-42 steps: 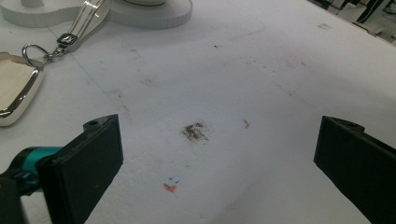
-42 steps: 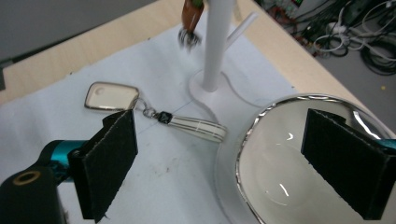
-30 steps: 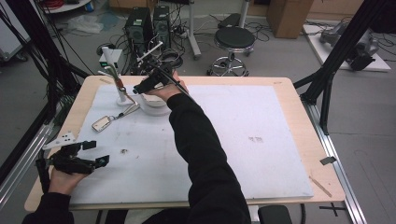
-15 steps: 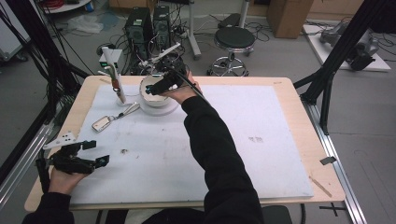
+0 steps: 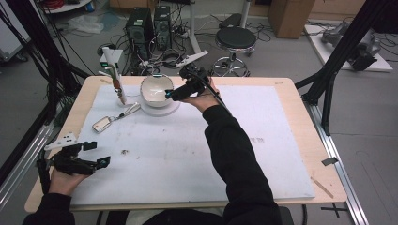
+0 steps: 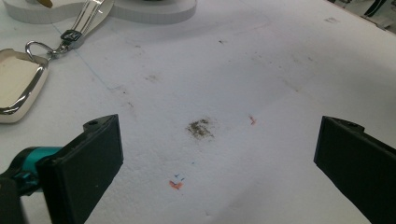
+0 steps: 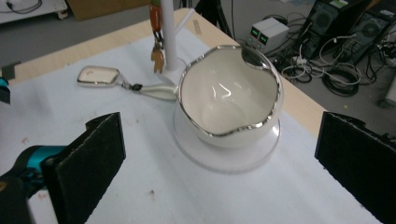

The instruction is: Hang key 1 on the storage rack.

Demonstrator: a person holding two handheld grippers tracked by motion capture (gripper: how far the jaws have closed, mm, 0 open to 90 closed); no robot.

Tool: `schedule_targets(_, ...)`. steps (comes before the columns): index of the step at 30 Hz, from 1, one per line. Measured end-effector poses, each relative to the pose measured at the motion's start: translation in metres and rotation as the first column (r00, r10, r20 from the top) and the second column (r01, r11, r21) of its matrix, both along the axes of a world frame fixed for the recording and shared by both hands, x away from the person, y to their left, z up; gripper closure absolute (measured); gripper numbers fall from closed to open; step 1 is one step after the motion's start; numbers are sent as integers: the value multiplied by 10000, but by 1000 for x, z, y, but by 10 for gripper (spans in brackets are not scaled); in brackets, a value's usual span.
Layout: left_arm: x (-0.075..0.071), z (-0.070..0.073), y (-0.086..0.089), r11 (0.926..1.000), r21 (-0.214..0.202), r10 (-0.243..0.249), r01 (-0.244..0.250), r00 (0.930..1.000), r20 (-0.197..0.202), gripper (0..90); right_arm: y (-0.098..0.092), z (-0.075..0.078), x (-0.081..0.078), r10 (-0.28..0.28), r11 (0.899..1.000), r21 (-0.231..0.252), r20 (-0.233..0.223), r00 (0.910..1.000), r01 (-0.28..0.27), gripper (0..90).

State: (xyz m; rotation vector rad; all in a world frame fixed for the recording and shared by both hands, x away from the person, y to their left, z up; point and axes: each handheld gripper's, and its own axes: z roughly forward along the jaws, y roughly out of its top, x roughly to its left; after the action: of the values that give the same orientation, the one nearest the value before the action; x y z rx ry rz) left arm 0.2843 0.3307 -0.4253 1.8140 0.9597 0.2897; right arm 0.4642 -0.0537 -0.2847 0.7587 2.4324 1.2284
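Observation:
A white bowl (image 5: 156, 89) with a wavy silver rim stands on a round white base (image 5: 161, 109) at the back of the table. My right gripper (image 5: 174, 93) hovers just right of the bowl, open and holding nothing. In the right gripper view the bowl (image 7: 229, 100) sits ahead between the wide jaws of the gripper (image 7: 224, 140). My left gripper (image 5: 97, 153) rests open near the front left corner. In the left gripper view this gripper (image 6: 219, 140) has only stained white mat between its jaws.
A silver key fob (image 5: 104, 123) on a strap lies left of the base, also visible as the fob (image 7: 98, 75) and the fob (image 6: 16, 88). A white stand (image 5: 117, 84) with a hanging charm (image 7: 158, 53) rises behind it. The white mat (image 5: 263, 154) is bordered by the wooden table edge (image 5: 300, 98).
My right gripper has moved right, from beside the white stand across the bowl to the bowl's right side. The left gripper has stayed put.

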Motion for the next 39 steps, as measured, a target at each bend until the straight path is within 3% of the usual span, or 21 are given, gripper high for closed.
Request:
schedule_targets(6, 0, 0, 0, 10000, 71, -30, 30, 10000, 10, 18, -18, -1, -5, -183, 9992, 349, 68, 9998, 180, 8)
schedule_targets(10, 0, 0, -1, 9999, 112, -48, 48, 10000, -32, 17, -35, -7, -10, -376, 9992, 123, 27, 9993, 376, 8)
schedule_targets(12, 1, -1, -1, 9999, 145, -67, 69, 9999, -112, 17, -39, -8, -11, -381, 9989, 286, 98, 9992, 378, 8)
schedule_targets(13, 1, -1, -2, 9998, 188, -99, 101, 9999, -119, 18, -48, -9, -14, -476, 9969, 627, 96, 9988, 469, 8)
schedule_targets(29, 1, -1, -2, 9996, 256, -150, 153, 9998, -126, 17, -99, -24, -37, -1149, 9871, 1143, 158, 9932, 1124, 8)
schedule_targets(39, 1, -1, -3, 9996, 266, -123, 127, 9998, -149, 17, -134, -50, -49, -1645, 9785, 1225, -195, 9862, 1657, 8)
